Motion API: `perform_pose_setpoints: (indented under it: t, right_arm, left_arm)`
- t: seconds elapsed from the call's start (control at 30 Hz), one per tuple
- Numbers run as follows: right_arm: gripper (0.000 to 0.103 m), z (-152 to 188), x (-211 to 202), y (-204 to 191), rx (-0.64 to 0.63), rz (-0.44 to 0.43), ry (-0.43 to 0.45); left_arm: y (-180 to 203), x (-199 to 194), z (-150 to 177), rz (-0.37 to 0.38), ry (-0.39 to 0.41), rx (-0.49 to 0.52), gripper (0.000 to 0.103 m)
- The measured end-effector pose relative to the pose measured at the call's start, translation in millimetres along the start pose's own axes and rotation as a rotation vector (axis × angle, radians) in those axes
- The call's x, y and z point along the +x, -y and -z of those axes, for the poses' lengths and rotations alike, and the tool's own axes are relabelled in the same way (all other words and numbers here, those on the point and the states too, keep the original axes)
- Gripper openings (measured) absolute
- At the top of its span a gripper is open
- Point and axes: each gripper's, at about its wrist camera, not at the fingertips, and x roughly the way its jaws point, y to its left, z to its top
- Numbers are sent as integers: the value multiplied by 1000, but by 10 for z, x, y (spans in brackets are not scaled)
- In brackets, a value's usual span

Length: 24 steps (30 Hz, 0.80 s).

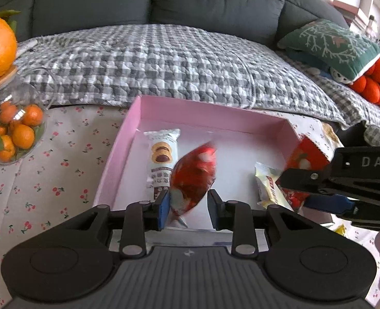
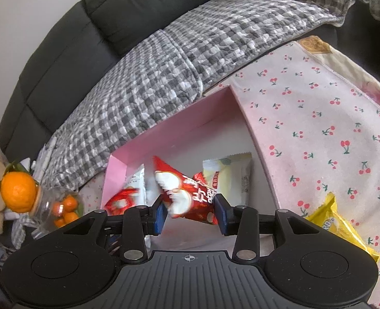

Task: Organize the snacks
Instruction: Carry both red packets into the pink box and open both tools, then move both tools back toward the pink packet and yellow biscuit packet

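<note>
Red packet (image 1: pixel 193 177) between left tongs (image 1: pixel 188 209), right pad clear.

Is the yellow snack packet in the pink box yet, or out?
Out. The yellow snack packet lies on the cherry-print cloth, to the right of the pink box, apart from the packets inside.

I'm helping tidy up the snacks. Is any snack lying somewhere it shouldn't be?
Yes, one. A yellow snack packet lies on the cherry-print cloth, outside the pink box. The white cookie packet and pale yellow packet are already inside.
</note>
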Motion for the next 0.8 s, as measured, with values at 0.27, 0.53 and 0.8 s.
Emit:
perform_pose_setpoints:
  t: [0.27, 0.53, 0.8]
  right_arm:
    - [63, -26, -57, 15, 33, -6, -7]
    - [79, -14, -177, -94, -43, 39, -13]
    - [88, 14, -363, -79, -93, 64, -14]
  left_arm:
    - [14, -86, 1, 3, 14, 18, 66]
    - [48, -201, 21, 10, -1, 42, 85]
    - [76, -314, 74, 6, -30, 63, 95]
